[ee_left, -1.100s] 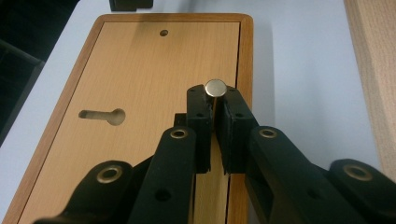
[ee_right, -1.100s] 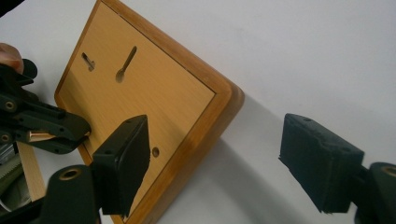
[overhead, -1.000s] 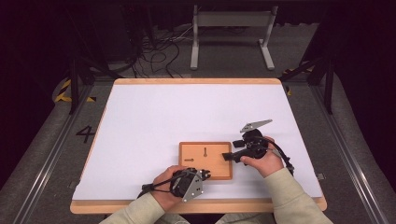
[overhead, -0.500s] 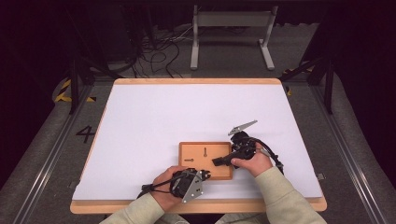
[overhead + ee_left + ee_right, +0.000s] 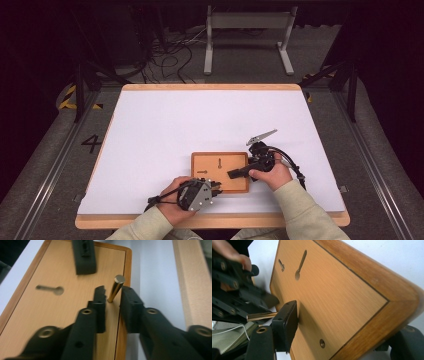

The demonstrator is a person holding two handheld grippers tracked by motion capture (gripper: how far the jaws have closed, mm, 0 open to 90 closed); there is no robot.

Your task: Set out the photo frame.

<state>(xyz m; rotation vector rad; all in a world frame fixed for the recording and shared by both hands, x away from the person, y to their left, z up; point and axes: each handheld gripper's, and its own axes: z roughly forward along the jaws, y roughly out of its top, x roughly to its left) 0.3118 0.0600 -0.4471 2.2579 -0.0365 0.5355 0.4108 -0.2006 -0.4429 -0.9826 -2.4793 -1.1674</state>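
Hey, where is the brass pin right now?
The brass pin stands in the wooden board near its right edge in the left gripper view, between the open pads of the left tool, untouched.

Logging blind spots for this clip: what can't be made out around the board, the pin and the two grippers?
- Brass pin, left gripper view: its foot in the wooden board is hidden between the left gripper jaws, which have just been opening; contact is unclear.
- Right gripper, right gripper view: its far jaw is behind the board's corner.
- High view: the pin is too small.
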